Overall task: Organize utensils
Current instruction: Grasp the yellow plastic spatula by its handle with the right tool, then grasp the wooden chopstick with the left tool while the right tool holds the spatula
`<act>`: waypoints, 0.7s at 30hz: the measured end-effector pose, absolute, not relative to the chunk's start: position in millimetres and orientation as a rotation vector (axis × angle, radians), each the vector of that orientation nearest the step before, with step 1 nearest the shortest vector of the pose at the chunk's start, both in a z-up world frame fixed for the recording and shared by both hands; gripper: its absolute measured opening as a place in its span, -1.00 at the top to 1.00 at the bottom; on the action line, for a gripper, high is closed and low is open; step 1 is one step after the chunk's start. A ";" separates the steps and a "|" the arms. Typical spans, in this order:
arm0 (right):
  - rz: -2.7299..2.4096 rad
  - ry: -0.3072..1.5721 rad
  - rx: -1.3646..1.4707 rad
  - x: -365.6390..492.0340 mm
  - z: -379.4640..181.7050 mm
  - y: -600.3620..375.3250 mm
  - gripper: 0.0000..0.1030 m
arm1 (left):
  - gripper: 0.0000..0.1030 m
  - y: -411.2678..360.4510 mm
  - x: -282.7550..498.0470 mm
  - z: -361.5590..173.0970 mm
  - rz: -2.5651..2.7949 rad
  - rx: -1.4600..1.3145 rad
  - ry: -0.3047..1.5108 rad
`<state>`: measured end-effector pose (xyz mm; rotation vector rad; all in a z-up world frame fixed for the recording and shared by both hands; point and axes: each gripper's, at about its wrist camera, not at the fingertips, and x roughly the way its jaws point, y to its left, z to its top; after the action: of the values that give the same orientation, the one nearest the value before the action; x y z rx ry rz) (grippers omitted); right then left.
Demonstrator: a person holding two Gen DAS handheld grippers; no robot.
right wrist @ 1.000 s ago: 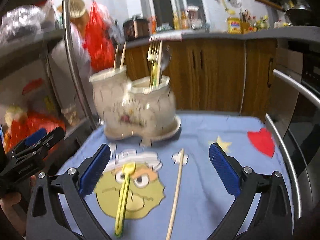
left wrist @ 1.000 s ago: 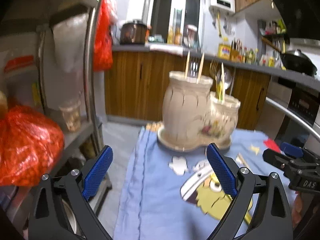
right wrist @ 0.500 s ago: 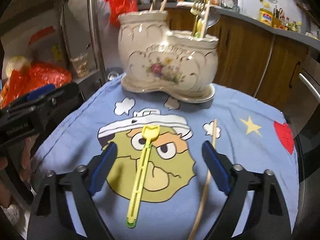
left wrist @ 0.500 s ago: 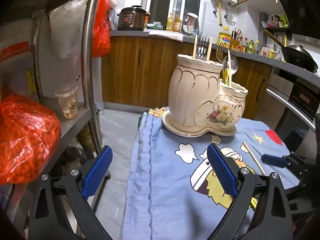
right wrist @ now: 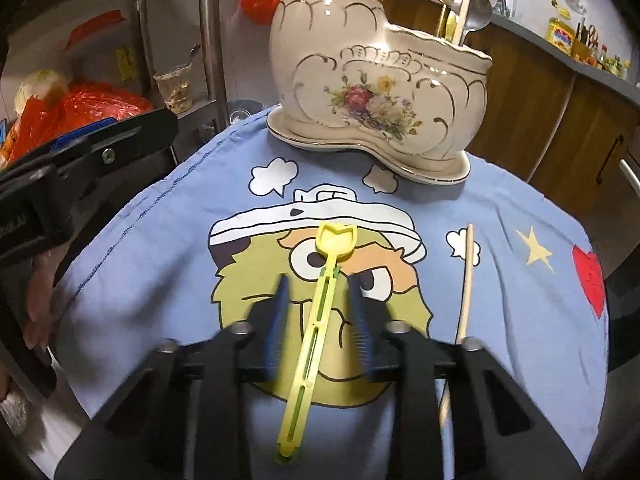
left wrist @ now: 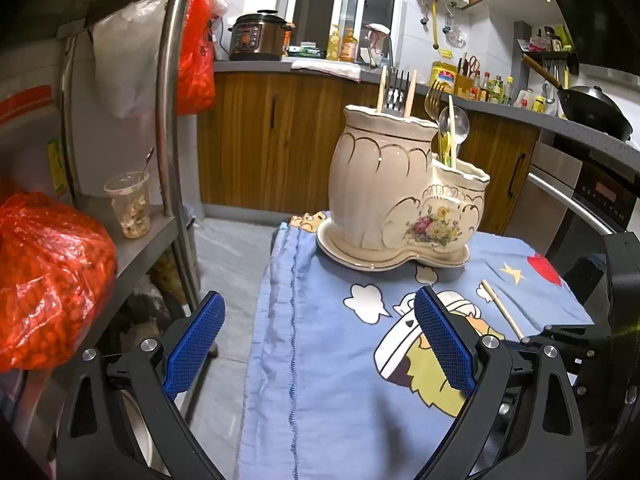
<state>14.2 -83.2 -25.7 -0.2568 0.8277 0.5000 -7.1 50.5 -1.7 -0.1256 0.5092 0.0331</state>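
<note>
A yellow plastic utensil (right wrist: 320,300) lies on the blue cartoon cloth (right wrist: 140,260). My right gripper (right wrist: 320,292) straddles its handle, blue pads close on each side with a small gap left, motion-blurred. A single wooden chopstick (right wrist: 466,280) lies to the right; it also shows in the left wrist view (left wrist: 502,308). The cream ceramic two-pot holder (right wrist: 376,80) stands at the far edge with chopsticks, forks and a spoon in it; it shows in the left wrist view (left wrist: 400,196) too. My left gripper (left wrist: 320,340) is wide open and empty over the cloth's left edge.
A metal shelf rack (left wrist: 168,120) stands left of the table with red bags (left wrist: 44,280) and a plastic cup (left wrist: 130,204). Wooden cabinets and a counter (left wrist: 280,68) lie behind. An oven (left wrist: 592,208) with a handle bar is at the right.
My right gripper has come down over the yellow utensil and its jaws have narrowed from wide open to nearly closed around the handle. The left gripper has held nearly still.
</note>
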 end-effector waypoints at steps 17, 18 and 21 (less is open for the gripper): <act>0.364 0.706 0.147 29.0 16.0 -206.5 0.81 | -0.84 -13.6 9.9 -8.6 -0.064 -0.050 0.575; 0.353 0.699 0.166 31.6 17.4 -214.1 0.81 | -0.84 -21.4 11.2 -9.9 -0.082 -0.046 0.587; 0.326 0.677 0.189 33.2 21.1 -231.3 0.81 | -0.84 -48.2 16.9 -13.4 -0.147 -0.017 0.634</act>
<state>33.2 -231.3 21.1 0.1887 0.6769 0.3259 16.9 -48.2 -13.4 -0.0173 0.6339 -0.1469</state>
